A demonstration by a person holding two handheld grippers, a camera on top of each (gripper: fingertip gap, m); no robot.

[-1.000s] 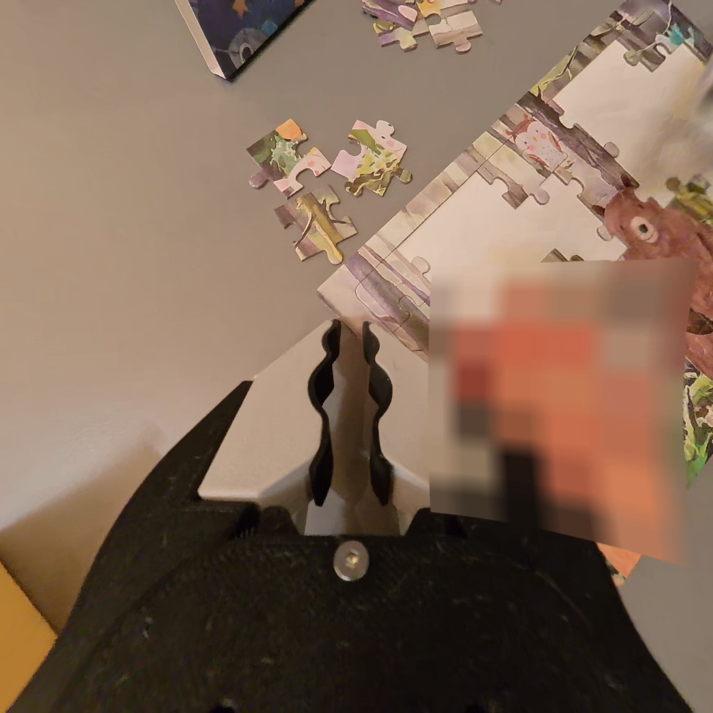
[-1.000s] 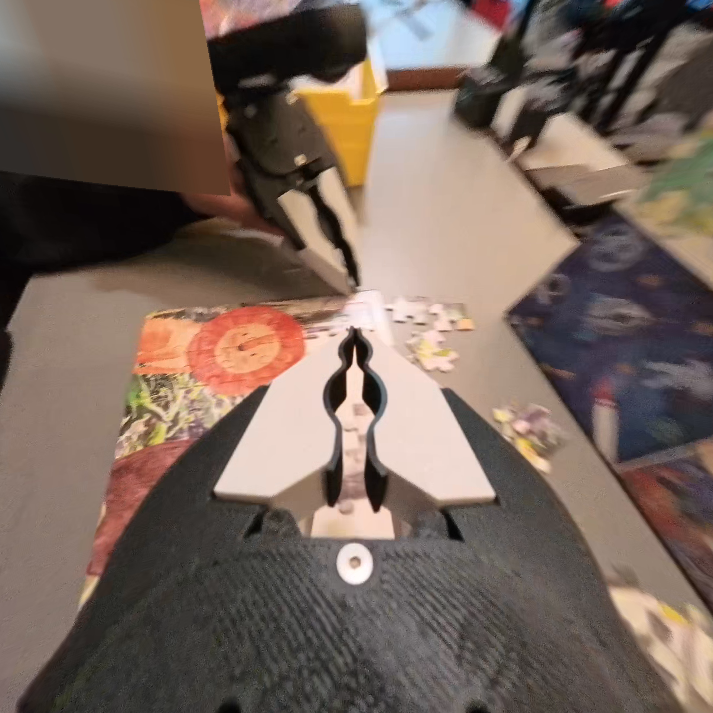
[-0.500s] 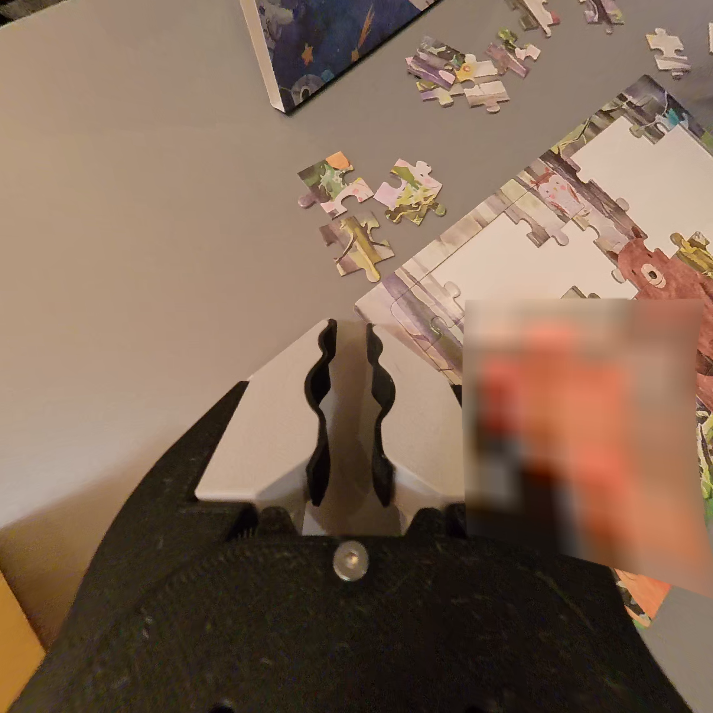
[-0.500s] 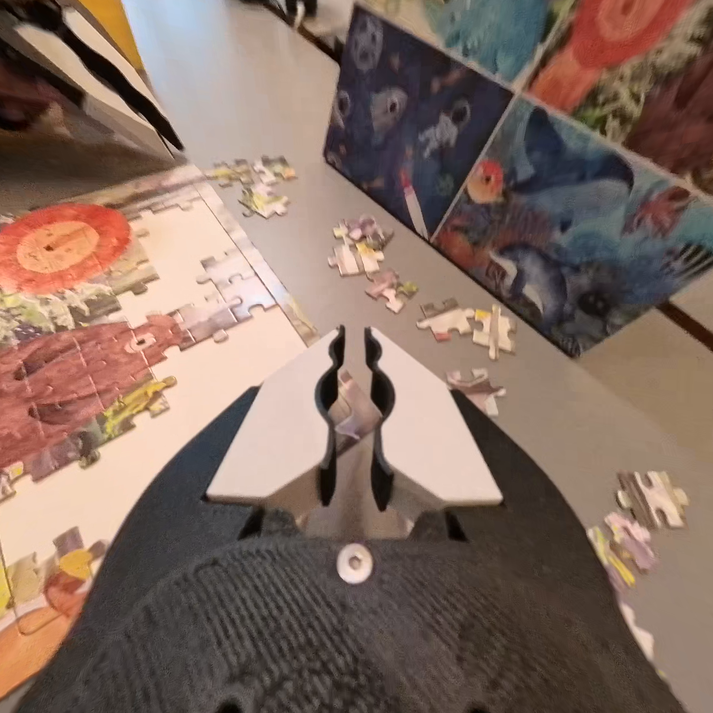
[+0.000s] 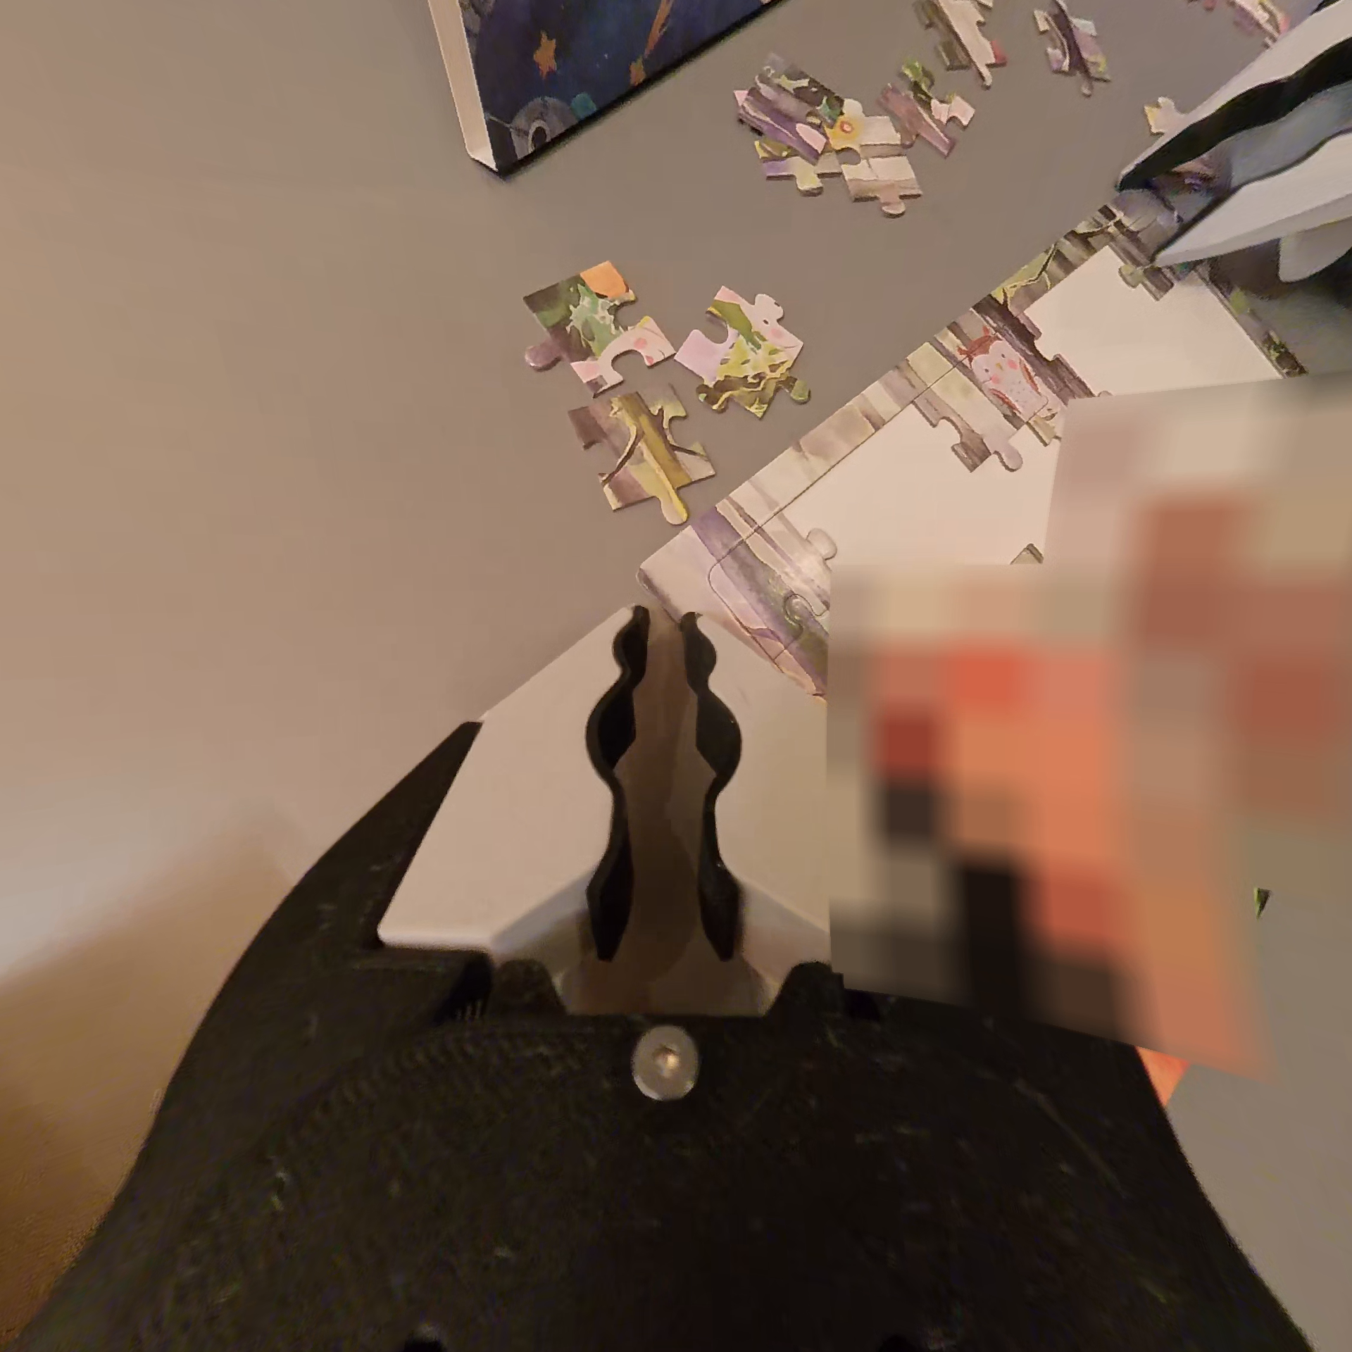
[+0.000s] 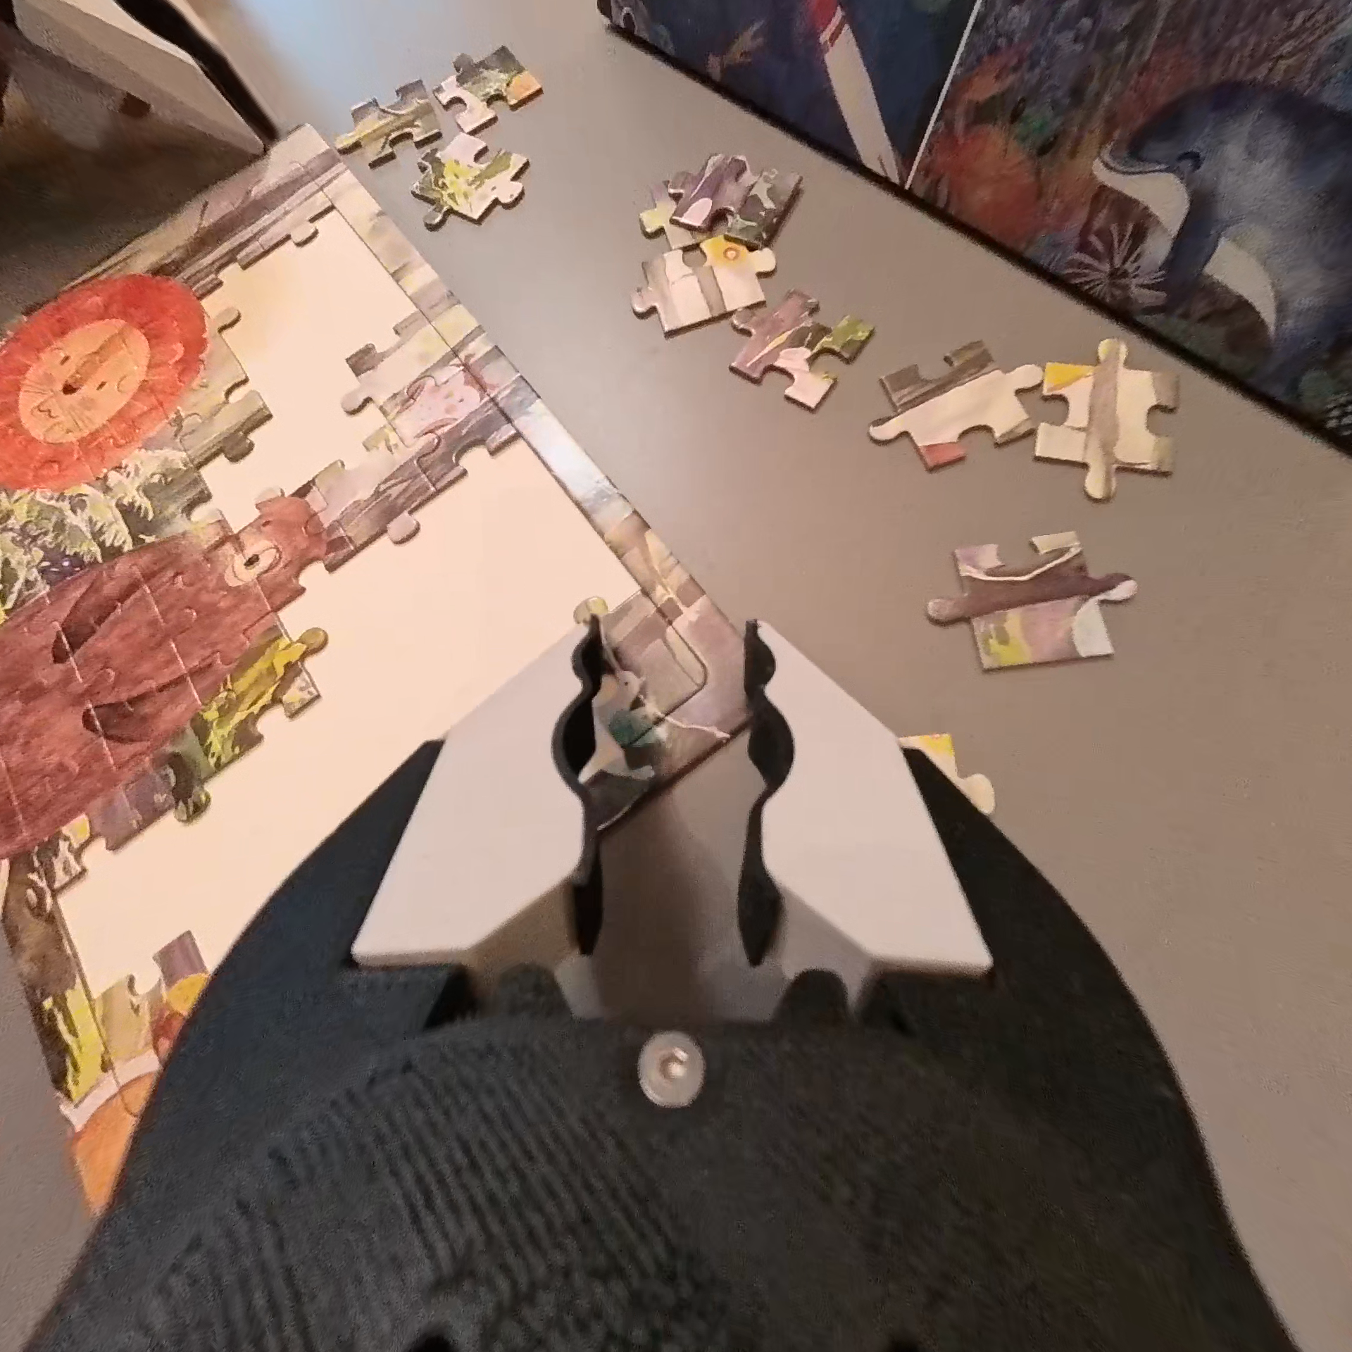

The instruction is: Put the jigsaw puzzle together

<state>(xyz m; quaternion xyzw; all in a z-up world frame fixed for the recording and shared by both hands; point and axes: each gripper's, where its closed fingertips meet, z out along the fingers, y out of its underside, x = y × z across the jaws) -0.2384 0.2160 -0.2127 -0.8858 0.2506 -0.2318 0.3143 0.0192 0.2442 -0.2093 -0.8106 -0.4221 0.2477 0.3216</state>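
The partly built jigsaw puzzle (image 6: 439,556) lies on the grey table, with a lion, a brown bear and a bare cream middle. It also shows in the left wrist view (image 5: 914,512). My right gripper (image 6: 673,629) is open and hovers over the puzzle's near corner. A piece with white and teal marks (image 6: 629,724) lies at that corner between the jaws, with neither jaw touching it. My left gripper (image 5: 664,622) is shut to a narrow slit and empty, just off another corner of the puzzle. The right gripper also shows far off in the left wrist view (image 5: 1244,124).
Several loose pieces (image 6: 951,410) lie on the table right of the puzzle, and three more (image 5: 658,388) lie near its far corner. Picture-printed puzzle boxes (image 6: 1097,146) stand along the far edge. One box corner (image 5: 585,58) shows in the left wrist view. Some 25 centimetres of space lies between my two pairs of fingers.
My right gripper swung down over the puzzle's corner and opened, letting go of the piece it held. My left gripper stayed shut and barely moved.
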